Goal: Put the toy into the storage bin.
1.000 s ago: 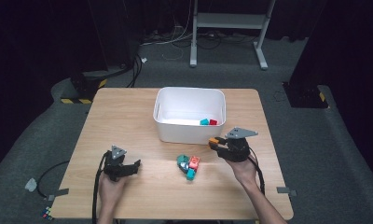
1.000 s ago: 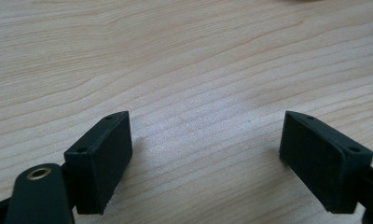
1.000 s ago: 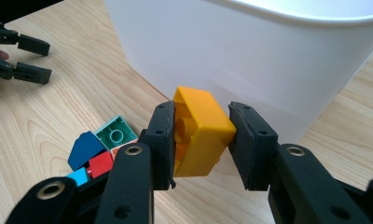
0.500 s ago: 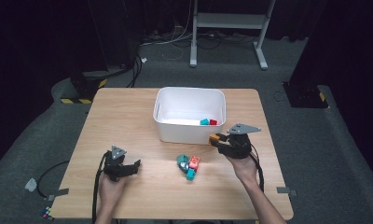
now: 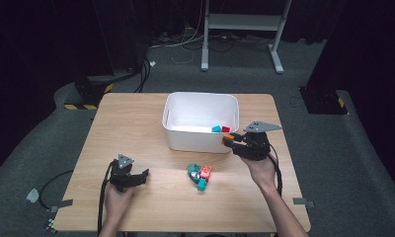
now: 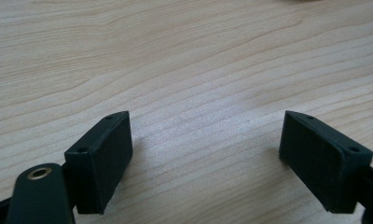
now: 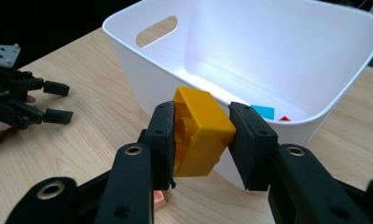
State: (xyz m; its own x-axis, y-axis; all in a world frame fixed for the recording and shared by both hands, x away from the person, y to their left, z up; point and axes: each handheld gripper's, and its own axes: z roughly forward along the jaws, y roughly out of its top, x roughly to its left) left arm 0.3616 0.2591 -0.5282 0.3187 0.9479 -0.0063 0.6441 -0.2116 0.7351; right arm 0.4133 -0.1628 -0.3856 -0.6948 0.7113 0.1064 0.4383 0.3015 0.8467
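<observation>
Right gripper [image 7: 201,135] clamped on orange block [image 7: 201,133], raised beside white bin [image 5: 200,101] front right corner, likely for drop-in. Left gripper [image 6: 208,154] jaws apart, idle near table [image 5: 136,118] front left.

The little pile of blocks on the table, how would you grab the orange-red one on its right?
Judging by the high view, come straight down from above on the orange-red block. Put the fingers on its near and far ends, since teal blocks crowd its left and lower side, while its right side is bare table. The open left gripper is free; the right gripper holds an orange block.
</observation>
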